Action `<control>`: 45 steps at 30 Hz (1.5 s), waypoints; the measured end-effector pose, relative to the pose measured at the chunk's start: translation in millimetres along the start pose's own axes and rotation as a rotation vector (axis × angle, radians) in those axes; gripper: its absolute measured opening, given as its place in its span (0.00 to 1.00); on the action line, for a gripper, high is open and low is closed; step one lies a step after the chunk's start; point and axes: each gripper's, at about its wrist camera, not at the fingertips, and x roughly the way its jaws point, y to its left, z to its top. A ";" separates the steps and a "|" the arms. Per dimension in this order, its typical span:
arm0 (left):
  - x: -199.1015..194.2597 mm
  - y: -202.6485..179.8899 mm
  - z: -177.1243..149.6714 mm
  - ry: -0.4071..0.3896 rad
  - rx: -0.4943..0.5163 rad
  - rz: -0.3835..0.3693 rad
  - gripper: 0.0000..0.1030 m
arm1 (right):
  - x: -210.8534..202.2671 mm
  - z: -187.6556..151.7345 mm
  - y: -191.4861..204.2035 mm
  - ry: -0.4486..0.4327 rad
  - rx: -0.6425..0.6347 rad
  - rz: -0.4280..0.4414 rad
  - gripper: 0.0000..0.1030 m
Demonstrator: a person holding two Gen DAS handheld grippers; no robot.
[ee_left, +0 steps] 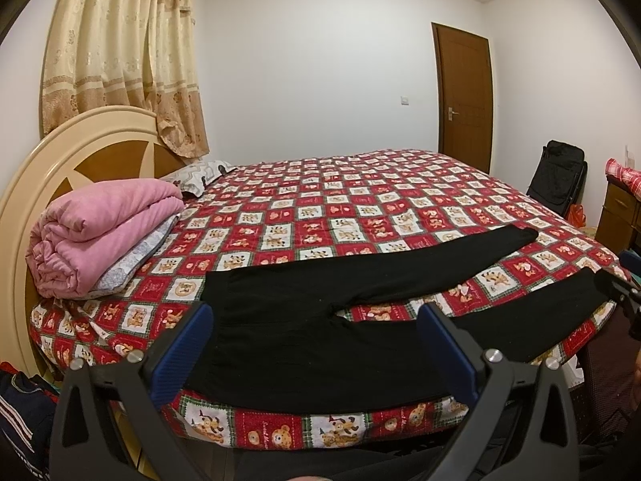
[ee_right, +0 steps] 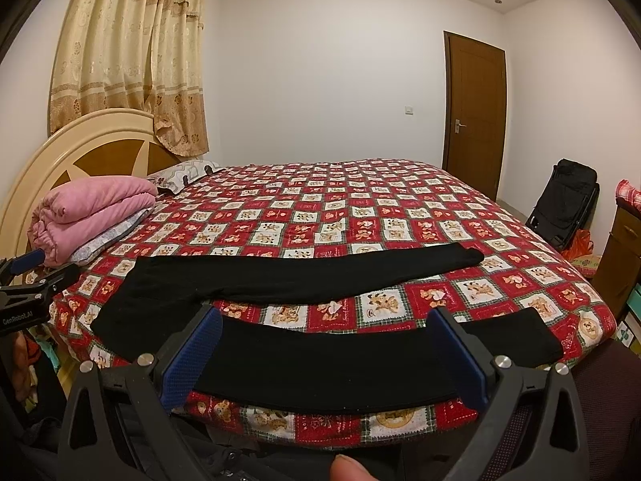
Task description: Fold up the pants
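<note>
1. The left gripper (ee_left: 316,344) is hovering with jaws spread wide, gripping nothing, over the waist end of the black pants (ee_left: 288,320).
2. The right gripper (ee_right: 326,350) is likewise gaping and empty, hanging above the near leg (ee_right: 320,364), probably so that each tool covers one end.
3. The pants are lying flat along the near edge of the bed (ee_left: 360,208), legs splayed apart, so nothing looks folded yet.
4. A rolled pink quilt (ee_left: 100,232) is sitting at the head of the bed, well clear of the pants.
</note>
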 end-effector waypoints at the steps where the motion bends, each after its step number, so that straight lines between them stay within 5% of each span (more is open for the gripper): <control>1: 0.0 0.0 0.0 0.000 0.001 0.000 1.00 | 0.3 -0.8 -0.1 0.001 0.000 0.001 0.99; 45: 0.6 0.9 -1.6 0.006 -0.001 -0.001 1.00 | 5.8 -7.2 1.6 0.015 -0.002 0.006 0.99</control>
